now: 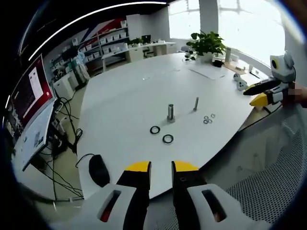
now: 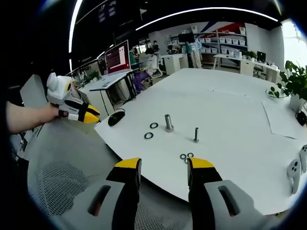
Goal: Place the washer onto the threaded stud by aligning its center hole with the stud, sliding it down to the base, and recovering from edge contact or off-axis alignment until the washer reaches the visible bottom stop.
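White tabletop [image 1: 124,100] carried the parts a little in from its near edge: two dark washers [image 1: 161,134] lay flat beside the thick threaded stud [image 1: 170,112], a thinner stud [image 1: 195,103] with small rings [image 1: 208,118] further along, likely laid out within easy reach. Both studs stood upright, long axes vertical, so a washer would need its hole level above. Left gripper [image 1: 161,168] and right gripper [image 2: 163,166] hung off the edge, jaws parted and empty.
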{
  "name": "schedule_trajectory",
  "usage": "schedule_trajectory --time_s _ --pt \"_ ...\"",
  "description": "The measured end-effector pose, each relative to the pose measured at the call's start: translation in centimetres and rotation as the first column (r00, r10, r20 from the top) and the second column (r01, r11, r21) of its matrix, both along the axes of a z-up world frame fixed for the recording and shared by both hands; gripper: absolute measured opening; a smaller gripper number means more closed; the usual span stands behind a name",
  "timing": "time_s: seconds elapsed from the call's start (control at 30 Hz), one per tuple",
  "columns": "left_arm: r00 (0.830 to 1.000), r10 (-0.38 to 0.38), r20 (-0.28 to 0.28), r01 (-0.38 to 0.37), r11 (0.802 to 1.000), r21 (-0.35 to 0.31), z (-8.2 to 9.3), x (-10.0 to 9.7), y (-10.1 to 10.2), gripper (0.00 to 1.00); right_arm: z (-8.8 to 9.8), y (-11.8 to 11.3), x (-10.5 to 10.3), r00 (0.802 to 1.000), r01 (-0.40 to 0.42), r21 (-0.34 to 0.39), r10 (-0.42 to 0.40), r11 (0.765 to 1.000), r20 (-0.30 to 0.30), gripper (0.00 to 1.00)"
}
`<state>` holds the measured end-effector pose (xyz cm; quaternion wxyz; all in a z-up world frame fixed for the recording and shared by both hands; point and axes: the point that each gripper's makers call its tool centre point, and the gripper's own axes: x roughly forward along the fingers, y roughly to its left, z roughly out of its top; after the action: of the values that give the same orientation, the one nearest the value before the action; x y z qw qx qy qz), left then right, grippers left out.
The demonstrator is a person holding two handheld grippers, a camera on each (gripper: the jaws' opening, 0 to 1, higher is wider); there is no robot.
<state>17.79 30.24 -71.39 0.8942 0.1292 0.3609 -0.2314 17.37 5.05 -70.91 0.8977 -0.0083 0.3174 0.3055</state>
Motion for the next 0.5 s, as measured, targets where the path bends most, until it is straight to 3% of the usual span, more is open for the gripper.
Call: schedule_trajectory --time_s 0.1,0.23,0.37,0.5 --pt "1.0 -0.011 -0.023 0.011 1.0 0.017 -0.56 -0.26 -0.07 0.15 -0.12 0.0 -0.14 1.0 -0.003 -0.001 0.003 1.0 -0.004 0.41" --pt "1.0 0.029 0.002 -0.029 1.0 -0.009 0.24 0.35 0.42 0.15 0.04 -0.29 0.02 1.0 0.019 0.008 -0.019 1.0 -0.003 0.41" --pt "0.999 0.013 -0.037 -0.013 1.0 0.01 -0.61 0.04 0.29 0.16 -0.33 0.12 -0.13 1.0 -0.007 -0.015 0.007 1.0 -0.013 0.41" --pt "1.0 0.022 -0.022 -0.022 1.0 0.002 -0.25 0.21 0.43 0.16 -0.22 -0.1 -0.06 1.0 0.002 -0.01 -0.002 1.0 -0.01 0.4"
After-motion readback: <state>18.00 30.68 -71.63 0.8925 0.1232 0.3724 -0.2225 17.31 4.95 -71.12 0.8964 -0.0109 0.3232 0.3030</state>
